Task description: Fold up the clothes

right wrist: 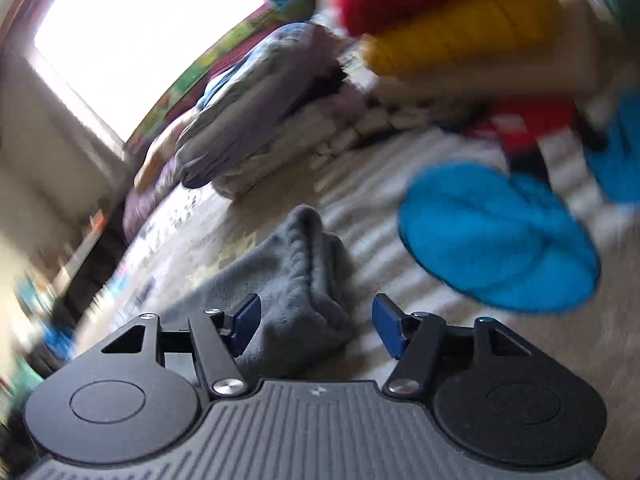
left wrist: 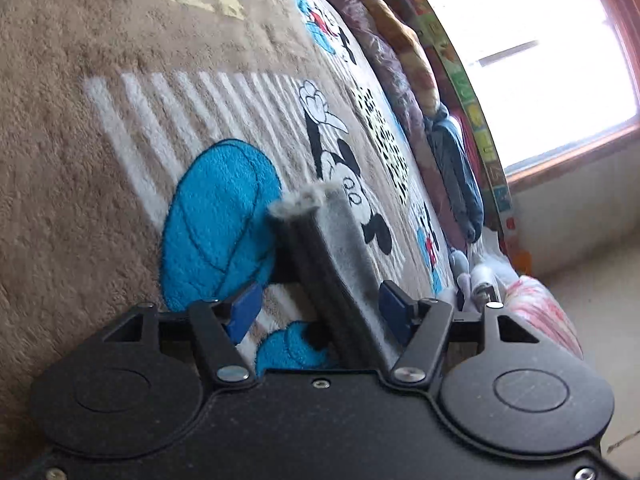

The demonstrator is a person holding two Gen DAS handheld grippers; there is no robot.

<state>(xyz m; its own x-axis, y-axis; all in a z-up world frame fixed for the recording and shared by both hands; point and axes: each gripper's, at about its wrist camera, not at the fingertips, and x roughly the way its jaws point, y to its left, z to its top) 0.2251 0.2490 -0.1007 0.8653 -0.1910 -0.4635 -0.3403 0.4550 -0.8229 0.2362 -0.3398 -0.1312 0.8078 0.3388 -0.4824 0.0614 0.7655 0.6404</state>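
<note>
The left hand-held gripper (left wrist: 320, 308) stands wide open, its two blue pads (left wrist: 244, 312) far apart. A folded gray garment (left wrist: 336, 248) rises between them as a narrow upright ridge, its fuzzy top edge pointing away from the camera. Neither pad presses the cloth: the left pad stands clear of it, and the right pad sits just beside its lighter gray face, with contact too close to call. The garment lies on a beige plush blanket (left wrist: 80, 120) printed with cartoon mice, white stripes and a large blue patch (left wrist: 216, 224) just beyond the left pad.

The right hand-held gripper (right wrist: 316, 326) is also wide open. Between its blue pads (right wrist: 386, 330) sits a bunched gray garment (right wrist: 304, 280), humped up in a rounded fold with a seam running along its crest. The left pad appears to touch or nearly touch the cloth's side; the right pad stands apart from it with striped blanket (right wrist: 400, 280) showing in the gap. This view is smeared by motion blur.

Along the blanket's far edge, near a bright window (left wrist: 540, 60), lies a row of piled clothes and bedding (left wrist: 396, 80). In the right view, a grayish folded stack (right wrist: 256, 120) lies beyond the garment, with red and yellow bundles (right wrist: 460, 32) toward the upper right corner.
</note>
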